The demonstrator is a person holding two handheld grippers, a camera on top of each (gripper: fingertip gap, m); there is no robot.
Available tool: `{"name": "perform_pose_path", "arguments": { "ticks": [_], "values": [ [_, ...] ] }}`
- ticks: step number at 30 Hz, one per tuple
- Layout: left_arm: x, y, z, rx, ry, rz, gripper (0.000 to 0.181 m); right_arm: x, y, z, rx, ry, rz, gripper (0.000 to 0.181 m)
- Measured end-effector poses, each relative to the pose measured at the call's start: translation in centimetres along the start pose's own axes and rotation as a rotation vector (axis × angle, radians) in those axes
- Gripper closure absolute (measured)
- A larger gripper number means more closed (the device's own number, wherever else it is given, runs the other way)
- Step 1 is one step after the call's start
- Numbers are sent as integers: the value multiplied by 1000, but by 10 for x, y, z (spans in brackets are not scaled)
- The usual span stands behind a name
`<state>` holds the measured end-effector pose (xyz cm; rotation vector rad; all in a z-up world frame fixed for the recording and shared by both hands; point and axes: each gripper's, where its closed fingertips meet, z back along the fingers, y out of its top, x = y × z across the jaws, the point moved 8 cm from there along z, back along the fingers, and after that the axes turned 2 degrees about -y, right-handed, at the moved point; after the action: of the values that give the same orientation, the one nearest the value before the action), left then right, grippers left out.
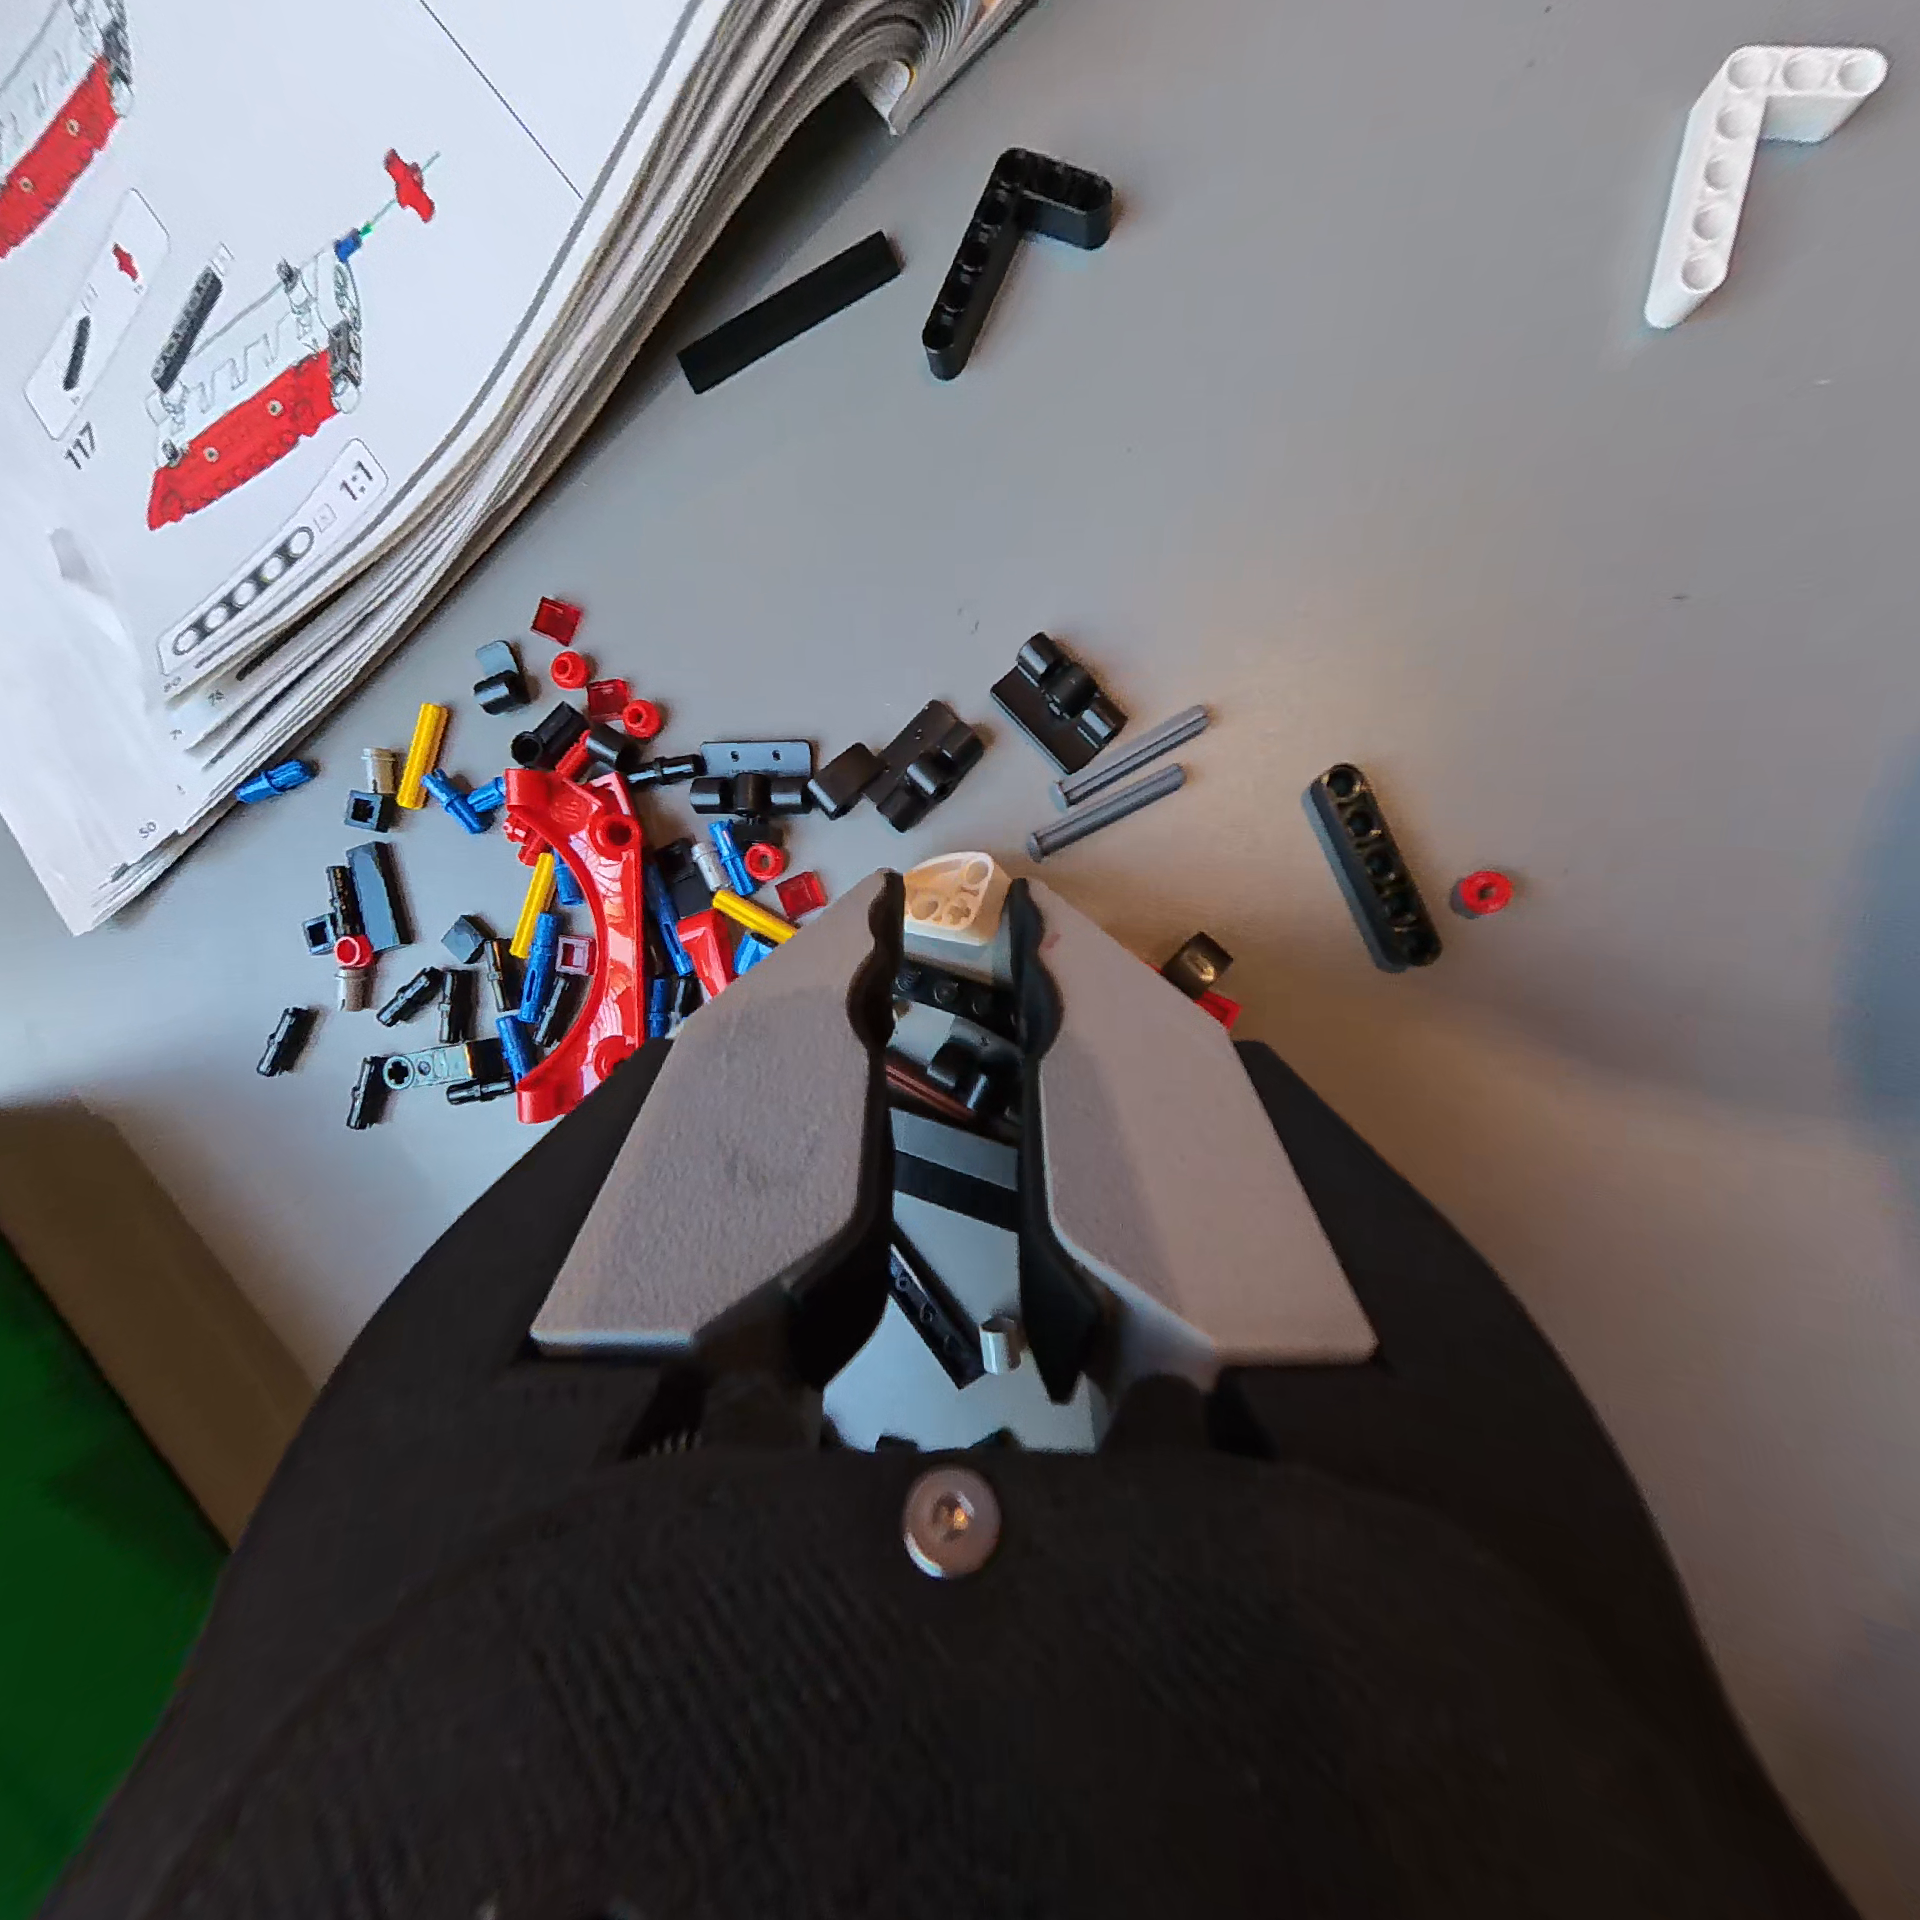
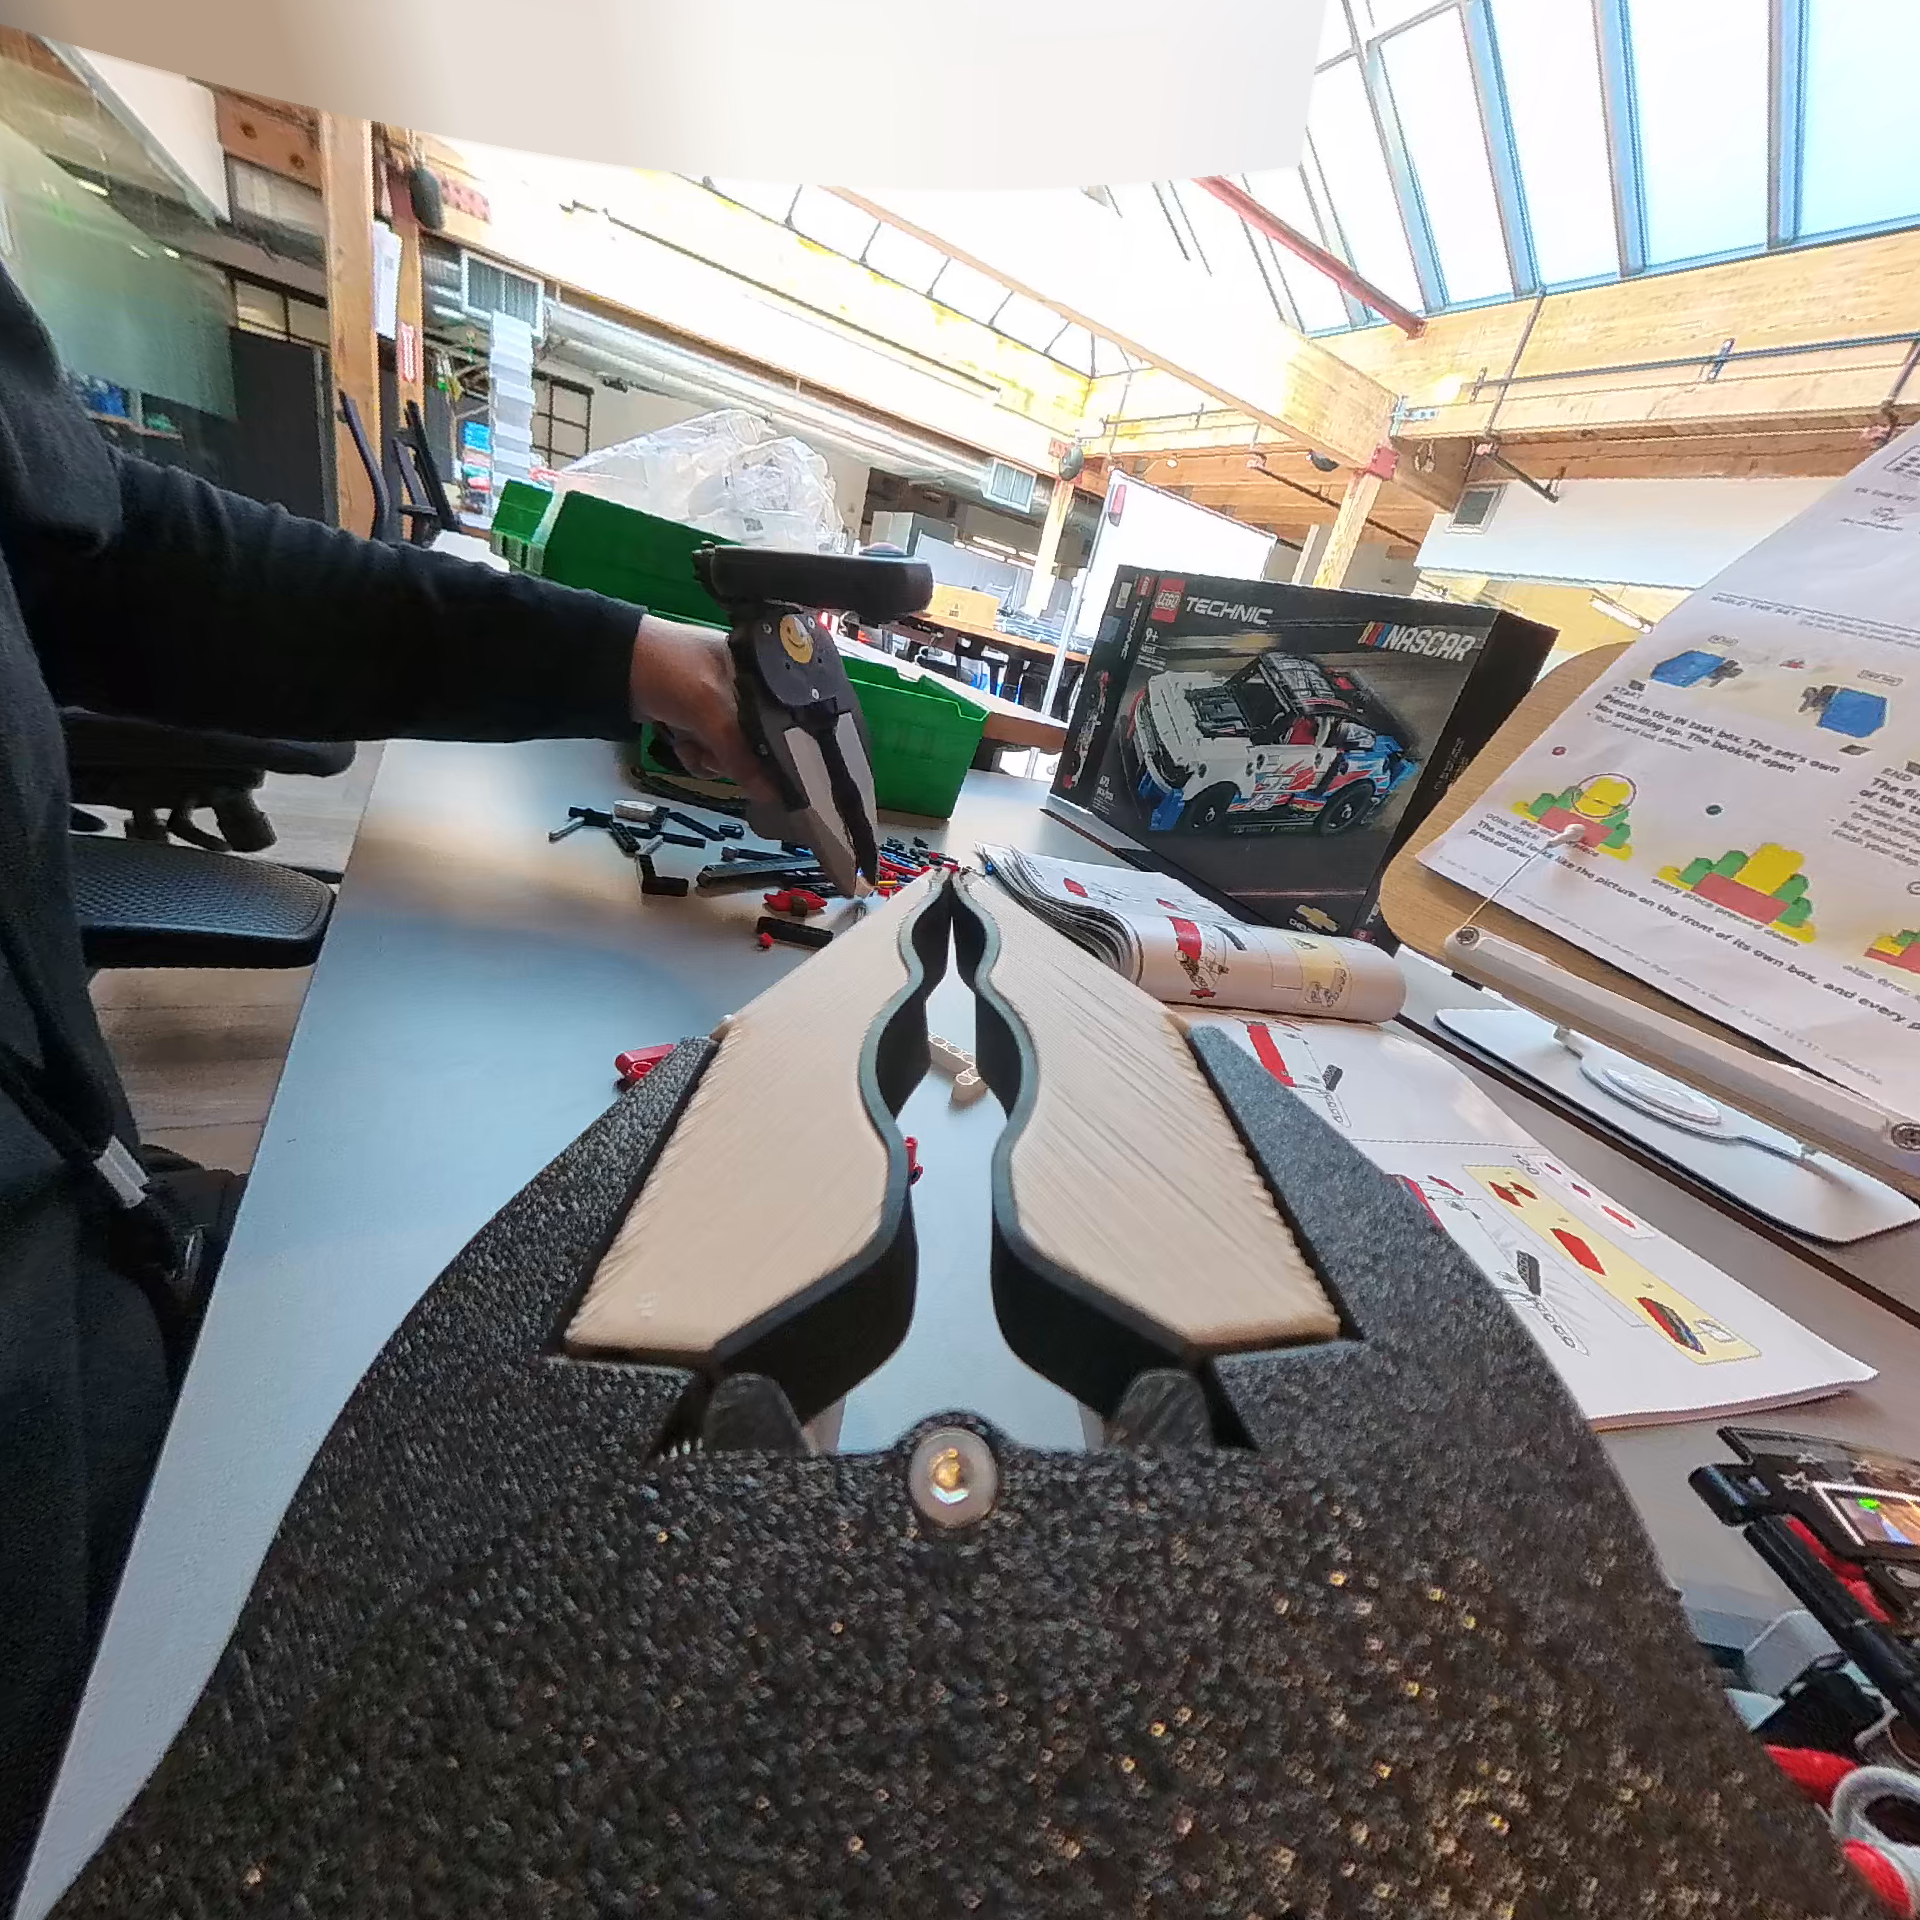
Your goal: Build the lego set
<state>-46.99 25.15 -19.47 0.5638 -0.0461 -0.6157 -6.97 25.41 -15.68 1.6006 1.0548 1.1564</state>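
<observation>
Probably to select one piece, the left gripper (image 1: 951, 894) hovers over the white piece (image 1: 951, 896), fingers apart; right gripper (image 2: 951, 883) waits, fingers together.

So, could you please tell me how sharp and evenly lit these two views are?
Left wrist view: the loose pieces are sharp, the left tool softer, a dark shadow at the table's right edge. Right wrist view: the skylights glare, straight lines bow, and the right tool blurs near the lens.
</observation>
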Motion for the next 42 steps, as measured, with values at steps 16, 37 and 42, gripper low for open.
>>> {"name": "perform_pose_path", "arguments": {
  "ticks": [16, 37, 42],
  "values": [
    [54, 65, 7, 241, -86, -111, 164, -1, -1, -2, -4, 1, 5, 181],
    [-6, 171, -32, 391, -57, -44, 168, -1, 0, -1, 2, 7, 5, 181],
    [-70, 198, -89, 241, 47, -14, 178, 0, 0, 1, 0, -5, 7, 181]
  ]
}}
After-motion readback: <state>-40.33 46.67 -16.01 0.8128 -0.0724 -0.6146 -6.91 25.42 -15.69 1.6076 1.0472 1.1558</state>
